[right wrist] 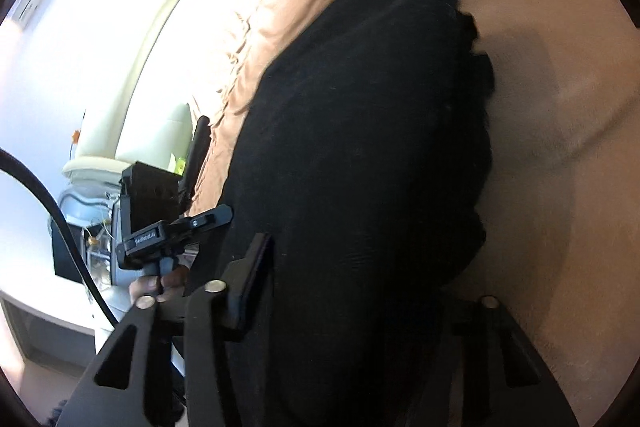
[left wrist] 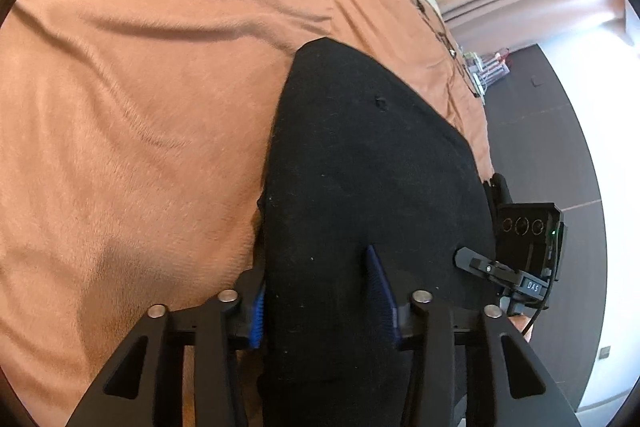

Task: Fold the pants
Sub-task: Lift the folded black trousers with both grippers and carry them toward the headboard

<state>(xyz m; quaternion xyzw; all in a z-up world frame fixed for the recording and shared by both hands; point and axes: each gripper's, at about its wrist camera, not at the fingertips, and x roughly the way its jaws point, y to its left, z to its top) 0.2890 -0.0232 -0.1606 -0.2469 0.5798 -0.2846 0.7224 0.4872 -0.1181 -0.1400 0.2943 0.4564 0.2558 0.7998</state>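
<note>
Left wrist view: the left tool (left wrist: 320, 303) occupies the lower centre of the frame. Black pants (left wrist: 360, 167) fill the gap between its blue pads (left wrist: 380, 291); the cloth looks pinched there, so I judge it gripped. The garment runs from the tool toward the frame's centre, lying on the orange bedspread (left wrist: 140, 107). The right tool (left wrist: 492, 267) appears at lower right, at the garment's edge.

Right wrist view: the right tool (right wrist: 360, 307) sits at the bottom, one finger (right wrist: 252, 279) visible against the pants (right wrist: 360, 127); the other is hidden by cloth, so its state cannot be told. Two tools on one end suggests carrying a fold.
</note>
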